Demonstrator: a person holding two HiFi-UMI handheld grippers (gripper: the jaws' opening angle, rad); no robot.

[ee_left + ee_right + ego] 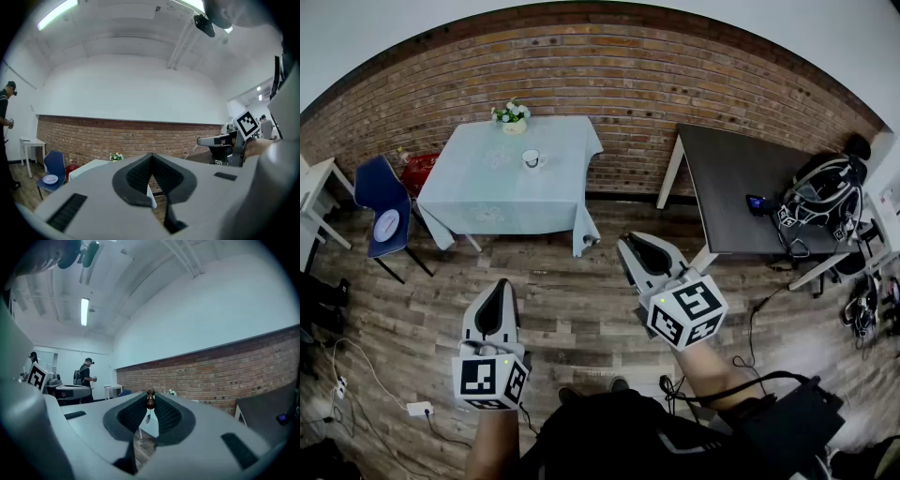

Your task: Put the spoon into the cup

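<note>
The spoon [150, 400] is small, with a brown rounded handle end and a thin metal stem. It sits between the jaws of the right gripper [628, 244], which are closed on it near the tips, and its bowl hangs down below them. It is probably light and stiff, and the smooth metal may slip or swing. A hold on the thicker brown part seems the safest.

The cup [532, 159] stands well apart, at about 11 o'clock from this gripper. It looks like white ceramic, so it is likely fragile. It rests on the surface with a pale blue cloth [478, 202], and a small pot of flowers [512, 114] is at 11 o'clock from it.

The left gripper [501, 286] has its jaws together and holds nothing.

No brand or writing can be read. Only the black and white square markers on the gripper cubes are visible.
</note>
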